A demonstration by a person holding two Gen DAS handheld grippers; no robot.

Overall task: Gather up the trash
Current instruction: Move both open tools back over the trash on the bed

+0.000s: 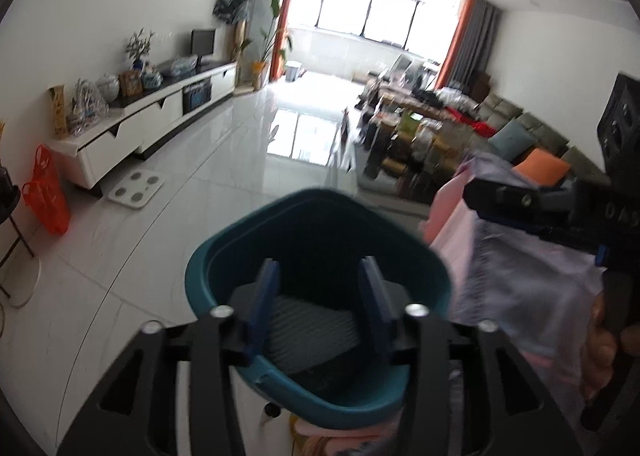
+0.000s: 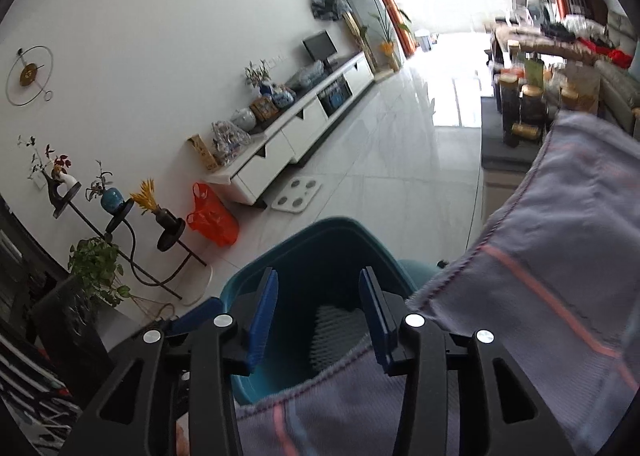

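A teal plastic bin (image 1: 224, 256) fills the lower middle of the left wrist view, with a grey ribbed item (image 1: 308, 320) lying inside it. My left gripper (image 1: 319, 276) is open above the bin's mouth, with nothing between its blue pads. The right wrist view shows the same bin (image 2: 320, 244) and ribbed item (image 2: 332, 332). My right gripper (image 2: 319, 284) is open over it. A lilac cloth with pink stripes (image 2: 560, 236) hangs to its right and passes under its right finger; the pads do not press on it. The left wrist view shows this cloth (image 1: 520, 276) draped below the right tool's black frame (image 1: 560, 212).
A white low cabinet (image 2: 280, 152) runs along the left wall, with an orange plastic bag (image 2: 212, 220) and a white bathroom scale (image 2: 296, 196) on the glossy tile floor beside it. A black plant stand (image 2: 132, 232) is at the left. A cluttered table (image 1: 412, 136) and sofa (image 1: 520, 128) stand at the right.
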